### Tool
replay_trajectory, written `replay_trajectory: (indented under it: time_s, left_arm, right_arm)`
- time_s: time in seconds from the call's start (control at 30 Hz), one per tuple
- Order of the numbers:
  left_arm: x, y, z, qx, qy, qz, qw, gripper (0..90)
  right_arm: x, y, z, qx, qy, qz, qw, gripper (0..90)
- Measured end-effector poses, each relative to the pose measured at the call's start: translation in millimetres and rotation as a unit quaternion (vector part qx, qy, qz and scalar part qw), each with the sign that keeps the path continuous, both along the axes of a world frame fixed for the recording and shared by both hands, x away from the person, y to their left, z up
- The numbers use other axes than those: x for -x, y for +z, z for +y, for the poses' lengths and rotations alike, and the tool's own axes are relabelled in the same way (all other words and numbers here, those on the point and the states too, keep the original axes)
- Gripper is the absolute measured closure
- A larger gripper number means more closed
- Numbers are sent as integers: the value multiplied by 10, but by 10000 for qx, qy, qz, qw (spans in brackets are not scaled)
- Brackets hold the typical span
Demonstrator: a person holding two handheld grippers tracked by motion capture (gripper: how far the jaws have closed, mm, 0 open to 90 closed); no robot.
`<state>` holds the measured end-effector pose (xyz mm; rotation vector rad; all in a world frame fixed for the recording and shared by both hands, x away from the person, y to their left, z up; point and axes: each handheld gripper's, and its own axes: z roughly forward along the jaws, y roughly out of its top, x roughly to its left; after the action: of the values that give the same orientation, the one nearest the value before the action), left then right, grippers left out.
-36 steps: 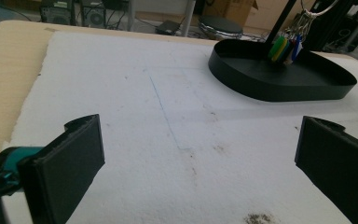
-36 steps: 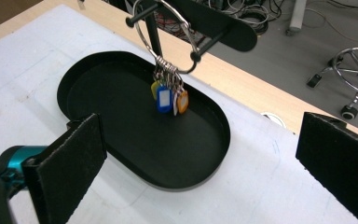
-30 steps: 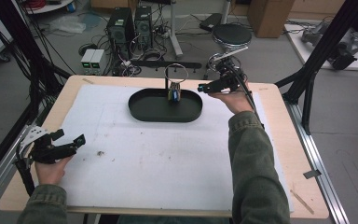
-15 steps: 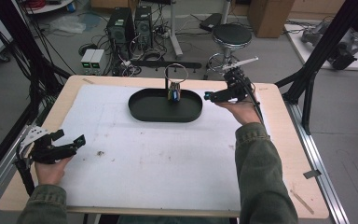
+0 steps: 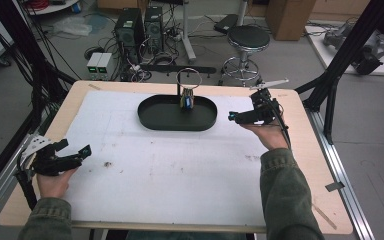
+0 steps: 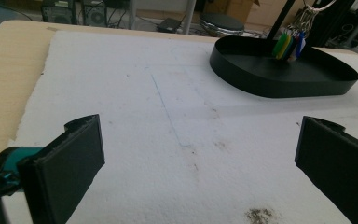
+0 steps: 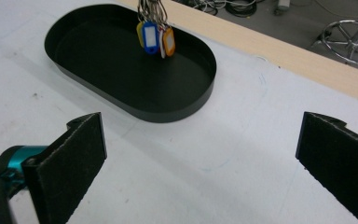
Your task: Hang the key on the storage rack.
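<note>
— Several coloured key tags (image 7: pixel 154 38) hang in a bunch from a metal ring (image 5: pixel 188 78) on a short stand, dangling over the far half of the black oval tray (image 5: pixel 150 119). Blue, yellow, orange and white ones can be told apart in the right gripper view.

— Is either gripper on them?

— No. The right gripper (image 5: pixel 233 118) sits just off the tray's right end, above the white mat (image 5: pixel 170 180), pointed toward the tray. Its jaws stand wide apart with nothing between them, as its own view makes plain.

— And the left one?

— The left gripper (image 5: pixel 82 151) is well apart from the tray, down at the near left corner of the mat, low over the surface. Its jaws are also spread wide and empty; the tray and tags sit far off at the upper right of its view.

— So how far along would you put it?

— Hard to place with certainty. The tags hang on the ring and the tray floor looks bare beneath them, so I'd judge that either a hanging step is complete or a taking-off step has not begun. If the tags are to come off, everything remains: reach in, close on one tag, free it from the ring.

— Anything else around?

— A wooden table (image 5: pixel 310 150) under the mat, and a round stool (image 5: pixel 249 37) and computer cases (image 5: pixel 140 25) on the floor beyond.
</note>
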<state>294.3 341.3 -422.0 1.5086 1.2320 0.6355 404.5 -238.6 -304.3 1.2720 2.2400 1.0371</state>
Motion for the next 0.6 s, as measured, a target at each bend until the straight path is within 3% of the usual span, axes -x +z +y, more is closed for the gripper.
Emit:
replay_trajectory:
  time_s: [0.17,0.6]
  left_arm:
    - [4,0,-9,-7,-2,18,10000,17]
    - [11,2,-5,-32,-20,36,10000,17]
  right_arm:
    - [76,-111,-69,-23,-136,20,9999,6]
    - [280,-311,-204,-142,-177,-10,9997,6]
